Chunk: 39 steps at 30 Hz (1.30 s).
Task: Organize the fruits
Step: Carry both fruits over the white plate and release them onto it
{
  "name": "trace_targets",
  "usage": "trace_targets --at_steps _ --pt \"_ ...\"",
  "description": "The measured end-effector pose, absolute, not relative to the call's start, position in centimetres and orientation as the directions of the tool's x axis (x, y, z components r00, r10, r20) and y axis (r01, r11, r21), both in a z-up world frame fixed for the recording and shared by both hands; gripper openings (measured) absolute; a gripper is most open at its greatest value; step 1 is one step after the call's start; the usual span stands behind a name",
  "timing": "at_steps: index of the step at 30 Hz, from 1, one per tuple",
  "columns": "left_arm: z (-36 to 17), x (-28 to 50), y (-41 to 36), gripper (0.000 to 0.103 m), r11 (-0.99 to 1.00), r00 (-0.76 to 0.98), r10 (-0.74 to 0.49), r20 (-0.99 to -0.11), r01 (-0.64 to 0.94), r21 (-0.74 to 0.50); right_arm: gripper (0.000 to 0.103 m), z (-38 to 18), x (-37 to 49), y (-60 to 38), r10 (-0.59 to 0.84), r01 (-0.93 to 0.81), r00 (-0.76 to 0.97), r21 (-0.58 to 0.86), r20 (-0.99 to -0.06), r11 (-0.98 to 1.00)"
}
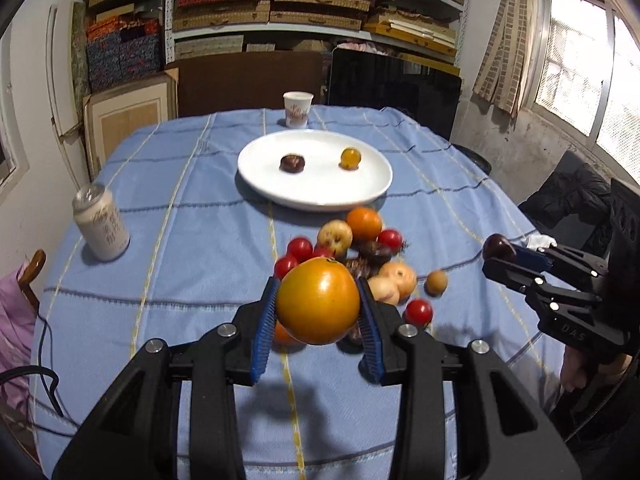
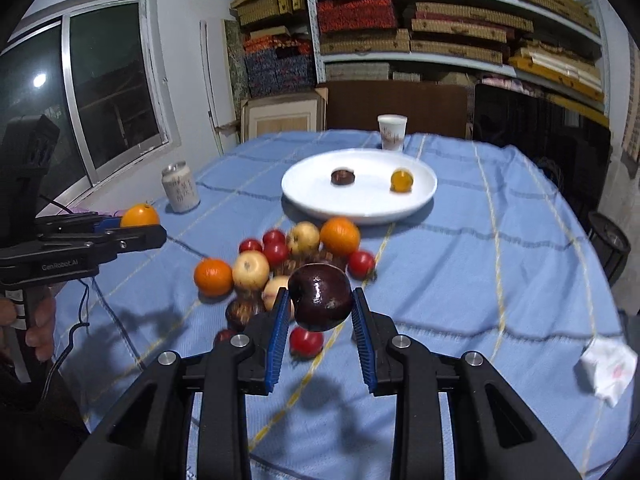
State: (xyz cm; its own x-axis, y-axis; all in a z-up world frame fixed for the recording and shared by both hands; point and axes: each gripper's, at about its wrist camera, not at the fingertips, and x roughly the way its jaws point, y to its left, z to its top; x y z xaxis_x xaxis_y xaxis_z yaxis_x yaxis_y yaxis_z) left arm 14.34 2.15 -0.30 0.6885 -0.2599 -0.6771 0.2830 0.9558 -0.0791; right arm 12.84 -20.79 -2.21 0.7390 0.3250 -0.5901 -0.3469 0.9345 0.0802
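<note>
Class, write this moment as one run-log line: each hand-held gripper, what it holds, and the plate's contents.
left hand-held gripper: shut on orange tomato | right hand-held gripper: shut on dark plum | white plate: two small fruits

A table draped in a light blue cloth (image 2: pixel 480 248) with thin yellow and dark stripes carried everything. Toward its far side sat a white plate (image 1: pixel 316 196), and just beyond that stood a white paper cup (image 1: pixel 297 109) with a reddish print. A pale drinks can (image 1: pixel 101 227) stood upright near the left edge. In front of the plate a loose heap of fruit (image 2: pixel 288 256) lay directly on the cloth: oranges, small yellowish apples, red cherry tomatoes and some dark, blurred pieces, many of them touching. A crumpled white tissue (image 2: pixel 608 368) lay near the right edge.
</note>
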Motion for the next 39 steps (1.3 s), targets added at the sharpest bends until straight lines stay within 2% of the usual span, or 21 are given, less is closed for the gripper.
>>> trace_targets --at_steps 6,12,21,32,33,34,35,36,38,39 --pt "2.6 19.8 0.8 0.037 0.957 0.714 -0.250 -0.654 0.283 -0.057 0.031 1.9 17.7 -21.6 0.288 -0.325 0.785 0.030 -0.548 0.945" --pt "2.7 26.5 -0.5 0.037 0.961 0.702 -0.250 -0.667 0.266 -0.081 0.031 3.0 23.9 -21.9 0.250 -0.298 0.802 -0.001 -0.543 0.955" --pt "-2.4 36.4 -1.7 0.037 0.972 0.635 -0.217 -0.741 0.212 -0.103 0.032 -0.5 31.1 -21.5 0.215 -0.275 0.762 -0.006 -0.611 0.961" --pt "-8.4 41.4 -2.4 0.038 0.981 0.557 -0.158 -0.815 0.182 -0.066 0.032 -4.7 37.2 -19.5 0.232 -0.304 0.693 0.016 -0.683 0.953" --pt "-8.6 41.5 -2.3 0.037 0.982 0.556 -0.154 -0.817 0.179 -0.063 0.036 -4.9 37.4 -19.3 0.232 -0.308 0.693 0.011 -0.682 0.951" --pt "-8.6 41.6 -2.2 0.037 0.982 0.551 -0.153 -0.820 0.179 -0.063 0.051 -4.9 37.4 -19.2 0.229 -0.306 0.701 0.004 -0.675 0.952" --pt "-8.6 41.5 -2.1 0.039 0.982 0.547 -0.154 -0.823 0.177 -0.066 0.057 -4.8 37.2 -19.3 0.218 -0.294 0.718 -0.003 -0.661 0.956" --pt "-8.5 41.4 -1.9 0.041 0.982 0.548 -0.156 -0.822 0.175 -0.070 0.059 -4.7 36.9 -19.3 0.217 -0.290 0.726 -0.004 -0.652 0.957" --pt "-7.6 40.7 -1.6 0.056 0.986 0.579 -0.140 -0.803 0.158 -0.058 0.058 -4.6 36.5 -19.5 0.227 -0.294 0.724 0.006 -0.652 0.956" --pt "-7.1 40.3 -1.5 0.057 0.986 0.593 -0.138 -0.793 0.154 -0.057 0.058 -4.4 36.3 -19.7 0.224 -0.291 0.725 0.004 -0.651 0.957"
